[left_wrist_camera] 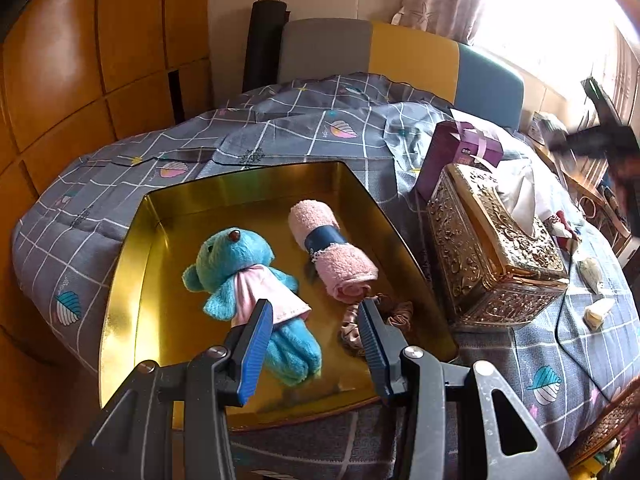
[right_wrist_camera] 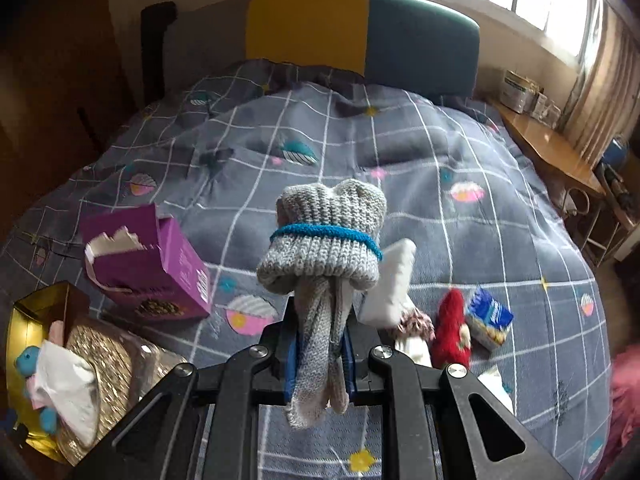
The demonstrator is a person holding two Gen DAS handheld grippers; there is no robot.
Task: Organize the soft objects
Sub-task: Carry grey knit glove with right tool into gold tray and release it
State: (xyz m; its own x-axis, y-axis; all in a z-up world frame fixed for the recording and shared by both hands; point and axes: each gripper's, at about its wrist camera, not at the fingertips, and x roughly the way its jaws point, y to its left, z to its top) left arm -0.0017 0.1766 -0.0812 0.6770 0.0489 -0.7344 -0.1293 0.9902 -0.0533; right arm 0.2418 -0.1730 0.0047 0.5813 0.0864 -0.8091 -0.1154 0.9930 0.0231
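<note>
A gold tin tray (left_wrist_camera: 168,208) lies on the bed. In it lie a blue teddy bear (left_wrist_camera: 244,276) in a pink dress, a rolled pink towel (left_wrist_camera: 332,252) with a blue band, and a brown scrunchie (left_wrist_camera: 396,314). My left gripper (left_wrist_camera: 314,312) hovers open over the tray's near end, above the bear's legs, with nothing between its fingers. My right gripper (right_wrist_camera: 320,320) is shut on a rolled grey knit sock bundle (right_wrist_camera: 326,236) tied with a blue band, held up above the bedspread.
An ornate gold tissue box (left_wrist_camera: 492,248) and a purple carton (right_wrist_camera: 160,264) stand beside the tray. On the bedspread (right_wrist_camera: 480,240) lie a red plush toy (right_wrist_camera: 450,332), a blue-white packet (right_wrist_camera: 490,320), a white pad (right_wrist_camera: 390,280) and small pale pieces (left_wrist_camera: 596,312). A wooden side table (right_wrist_camera: 552,152) flanks the bed.
</note>
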